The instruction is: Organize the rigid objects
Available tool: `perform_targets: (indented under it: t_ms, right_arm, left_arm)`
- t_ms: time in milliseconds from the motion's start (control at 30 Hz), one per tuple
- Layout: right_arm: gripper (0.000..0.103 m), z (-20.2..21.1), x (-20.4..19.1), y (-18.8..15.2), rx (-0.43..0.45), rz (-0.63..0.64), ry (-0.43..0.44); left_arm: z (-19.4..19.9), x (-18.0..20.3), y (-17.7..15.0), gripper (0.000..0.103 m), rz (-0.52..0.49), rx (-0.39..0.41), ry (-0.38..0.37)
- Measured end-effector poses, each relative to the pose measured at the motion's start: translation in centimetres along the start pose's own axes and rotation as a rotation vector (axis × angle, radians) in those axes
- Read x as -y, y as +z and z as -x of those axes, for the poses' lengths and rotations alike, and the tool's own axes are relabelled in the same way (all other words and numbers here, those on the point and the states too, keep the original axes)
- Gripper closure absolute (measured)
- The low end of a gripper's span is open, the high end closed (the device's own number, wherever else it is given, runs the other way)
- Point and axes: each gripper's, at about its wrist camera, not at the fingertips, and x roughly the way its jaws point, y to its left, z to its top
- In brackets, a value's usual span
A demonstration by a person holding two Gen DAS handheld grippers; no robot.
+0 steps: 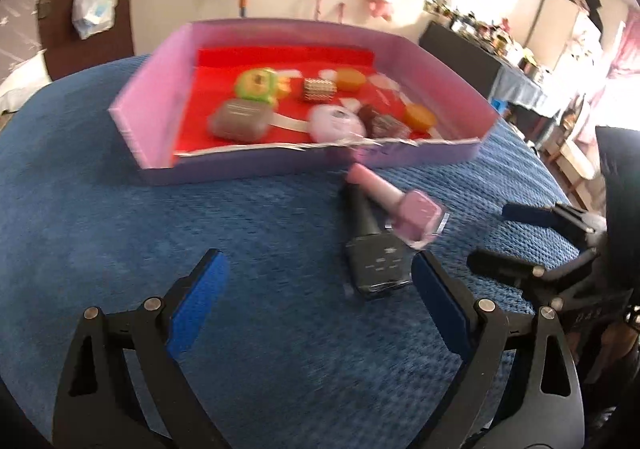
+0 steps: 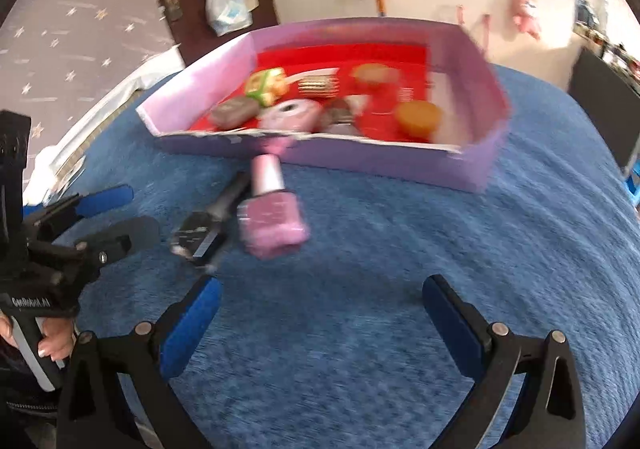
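Both tools are spread wide and carry nothing: the left tool (image 1: 316, 281) and right tool (image 2: 320, 313) hover over the blue bed (image 1: 120, 233). The pink bottle (image 2: 272, 221) lies across the black bottle (image 1: 376, 261), just before the pink tray (image 2: 360, 161) toward the bed's far edge. Likely step: approach; next, close on the pink bottle's body.

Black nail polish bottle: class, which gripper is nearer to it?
Left. The left gripper has the black nail polish bottle beside its right finger; the right gripper sits farther off, to the bottle's right.
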Motion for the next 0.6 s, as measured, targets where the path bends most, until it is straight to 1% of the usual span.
perform_targets:
  t_ms: [67, 167, 233, 267, 533, 600]
  right_arm:
    - [0.0, 0.4, 1.1, -0.1, 0.01, -0.03, -0.016]
    - [0.0, 0.8, 2.7, -0.1, 0.021, -0.087, -0.014]
    - [0.0, 0.9, 3.1, 0.1, 0.026, -0.103, -0.016]
    - [0.0, 0.8, 3.1, 0.2, 0.03, -0.102, -0.017]
    - [0.0, -0.8, 0.5, 1.5, 0.019, -0.026, 0.022]
    - [0.0, -1.1, -0.2, 1.8, 0.018, -0.003, 0.026]
  left_arm:
    - [-1.0, 1.0, 0.2, 0.009, -0.024, -0.025, 0.0]
    - [-2.2, 1.4, 0.2, 0.009, -0.047, -0.056, 0.038]
    - [-2.2, 1.2, 0.1, 0.009, -0.051, -0.053, 0.055]
    - [-2.1, 0.9, 0.1, 0.009, -0.047, -0.052, 0.043]
    - [-0.7, -3.4, 0.3, 0.007, 0.033, -0.055, 0.005]
    - [-0.4, -3.6, 0.6, 0.007, 0.038, -0.052, 0.016]
